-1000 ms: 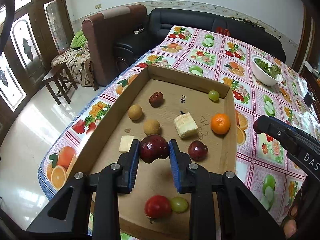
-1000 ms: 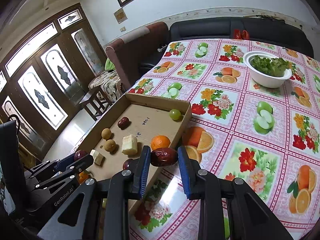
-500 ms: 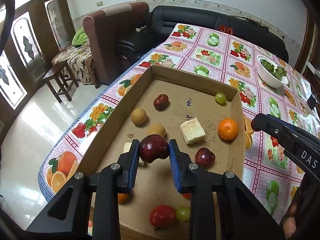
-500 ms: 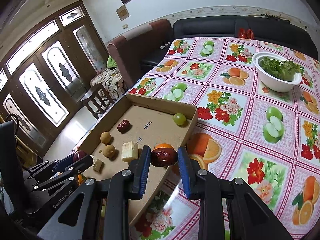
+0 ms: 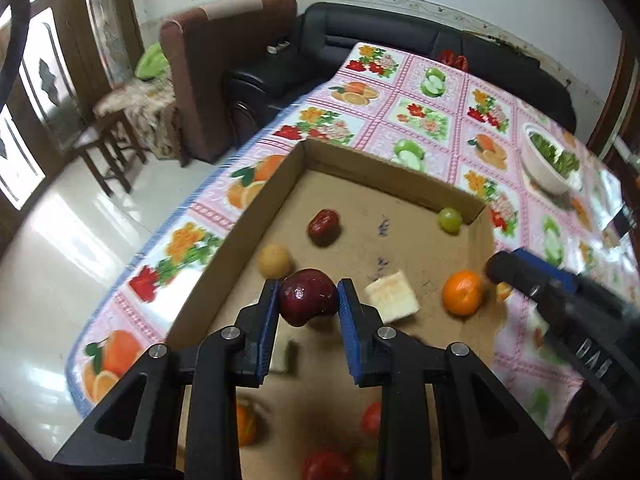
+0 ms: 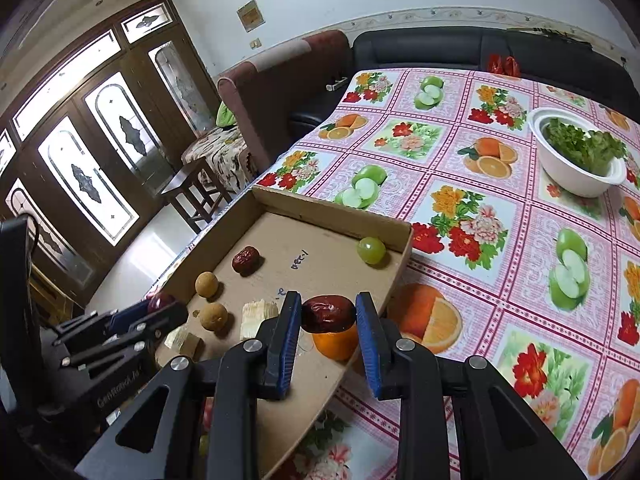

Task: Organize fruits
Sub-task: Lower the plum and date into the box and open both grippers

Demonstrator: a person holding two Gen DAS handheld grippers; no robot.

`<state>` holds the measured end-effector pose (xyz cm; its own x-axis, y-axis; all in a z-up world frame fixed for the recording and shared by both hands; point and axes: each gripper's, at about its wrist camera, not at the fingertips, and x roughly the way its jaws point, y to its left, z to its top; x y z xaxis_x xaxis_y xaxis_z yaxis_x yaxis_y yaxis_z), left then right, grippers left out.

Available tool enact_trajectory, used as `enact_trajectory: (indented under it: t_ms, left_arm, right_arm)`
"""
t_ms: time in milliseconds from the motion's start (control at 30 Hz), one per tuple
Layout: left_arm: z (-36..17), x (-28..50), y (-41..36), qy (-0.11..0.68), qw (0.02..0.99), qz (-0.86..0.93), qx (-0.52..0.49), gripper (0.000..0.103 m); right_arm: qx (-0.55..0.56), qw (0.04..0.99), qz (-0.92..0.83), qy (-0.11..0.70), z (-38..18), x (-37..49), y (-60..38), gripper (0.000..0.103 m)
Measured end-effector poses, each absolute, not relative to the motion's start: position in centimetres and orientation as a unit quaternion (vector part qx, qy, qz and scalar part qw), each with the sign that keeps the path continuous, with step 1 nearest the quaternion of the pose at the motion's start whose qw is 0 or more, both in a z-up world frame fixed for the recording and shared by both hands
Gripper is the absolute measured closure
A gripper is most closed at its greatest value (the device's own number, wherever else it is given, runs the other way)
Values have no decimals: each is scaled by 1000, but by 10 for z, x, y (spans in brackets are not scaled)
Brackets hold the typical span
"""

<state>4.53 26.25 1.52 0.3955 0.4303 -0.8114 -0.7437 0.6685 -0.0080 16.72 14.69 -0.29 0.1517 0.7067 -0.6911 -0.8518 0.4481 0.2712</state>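
Fruit in both tools: left tool clamped on dark plum over cardboard tray, right tool gripping red date crosswise above orange, near tray's right wall.

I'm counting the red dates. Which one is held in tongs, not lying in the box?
The red date clamped in the right tongs. The other red date lies loose on the cardboard box floor near the far-left wall.
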Motion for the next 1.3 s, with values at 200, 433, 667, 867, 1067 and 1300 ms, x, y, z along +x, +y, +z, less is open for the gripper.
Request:
enact_trajectory:
  t_ms: [200, 433, 667, 867, 1067, 1300]
  left_arm:
    - [22, 69, 278, 415, 816, 355, -189, 76]
    - [6, 112, 296, 448, 807, 337, -185, 76]
    - [-12, 143, 301, 475, 797, 325, -182, 76]
    - [-23, 150, 307, 487, 789, 325, -186, 76]
    - [-32, 156, 308, 497, 783, 326, -181, 76]
    - [-30, 153, 306, 497, 784, 329, -174, 75]
  right_arm:
    - [-105, 751, 518, 397, -4, 169, 163, 75]
    - [-127, 746, 514, 403, -15, 170, 184, 75]
    - [-146, 740, 516, 406, -25, 171, 199, 75]
    - [-157, 732, 518, 415, -36, 175, 209, 75]
    - [-167, 726, 518, 420, -44, 177, 217, 75]
    - [-172, 723, 521, 421, -45, 173, 220, 74]
